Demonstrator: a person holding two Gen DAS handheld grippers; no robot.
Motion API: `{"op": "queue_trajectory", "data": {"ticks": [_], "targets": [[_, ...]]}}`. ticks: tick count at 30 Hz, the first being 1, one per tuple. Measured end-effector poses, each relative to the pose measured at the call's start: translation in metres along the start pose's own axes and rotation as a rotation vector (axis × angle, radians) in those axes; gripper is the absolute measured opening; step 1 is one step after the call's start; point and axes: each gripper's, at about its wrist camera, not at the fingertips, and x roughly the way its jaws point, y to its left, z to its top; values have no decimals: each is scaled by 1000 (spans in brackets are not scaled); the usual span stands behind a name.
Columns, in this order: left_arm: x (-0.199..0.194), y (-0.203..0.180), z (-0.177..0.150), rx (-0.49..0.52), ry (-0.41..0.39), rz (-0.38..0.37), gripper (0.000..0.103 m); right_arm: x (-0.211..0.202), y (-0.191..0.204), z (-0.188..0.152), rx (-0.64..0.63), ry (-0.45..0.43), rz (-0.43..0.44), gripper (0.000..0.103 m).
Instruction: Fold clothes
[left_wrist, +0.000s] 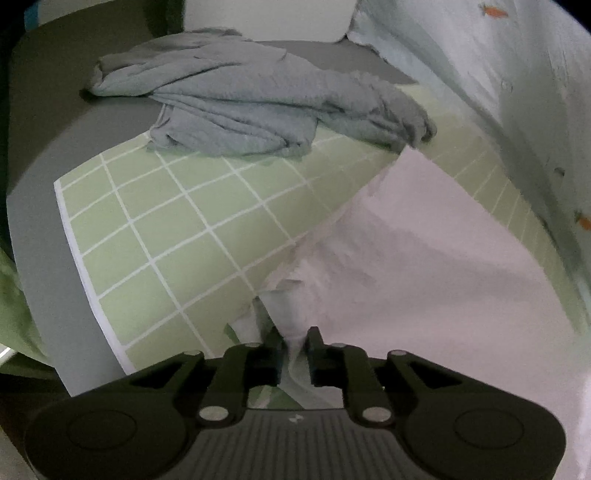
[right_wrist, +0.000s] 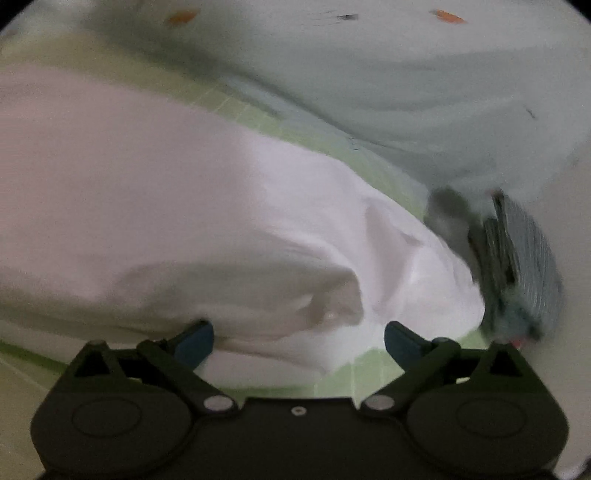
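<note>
1. Two claws work one garment: the left claw (left_wrist: 293, 345), at the bottom centre of the left wrist view, is clamped on a bunched edge of the pale pink-white cotton garment (left_wrist: 424, 258), its jaws nearly together with the cloth pinched between them.
2. That garment spreads from the claw toward the right half of the frame, over the light green mat with a white grid (left_wrist: 177, 221), which lies on the grey bench (left_wrist: 40, 147).
3. At the bottom of the right wrist view, the right claw (right_wrist: 299, 341) stands wide apart and holds nothing; the garment's rumpled fold (right_wrist: 258, 229) lies just ahead of its blue pads (right_wrist: 397, 339). This view is blurred.
4. A crumpled grey-blue knit garment (left_wrist: 258, 110) waits at the upper centre of the left view, half on the mat. A pale blue cloth with small orange motifs (left_wrist: 480, 74) fills the upper right; whether it is worn by the person I cannot tell.
5. Judged step: mid-fold, one edge gripped, the other side free.
6. The next move likely calls for the right claw to close on a matching edge so both can lift it evenly.
</note>
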Motion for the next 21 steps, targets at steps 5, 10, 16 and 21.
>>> {"op": "queue_trajectory", "data": {"ticks": [5,10,16,21], "targets": [[3,-8,-6,68,-1,40,22,13,13,11,-218,-75,-44,103],[4,-13,-5,62,6,48,32,-15,-13,20,-12,-320,-264,103],[6,-26,-7,115,4,98,34,30,6,6,-231,-107,-278,103],[5,-21,-4,83,11,85,34,30,-26,-6,-71,-62,-317,103]]}}
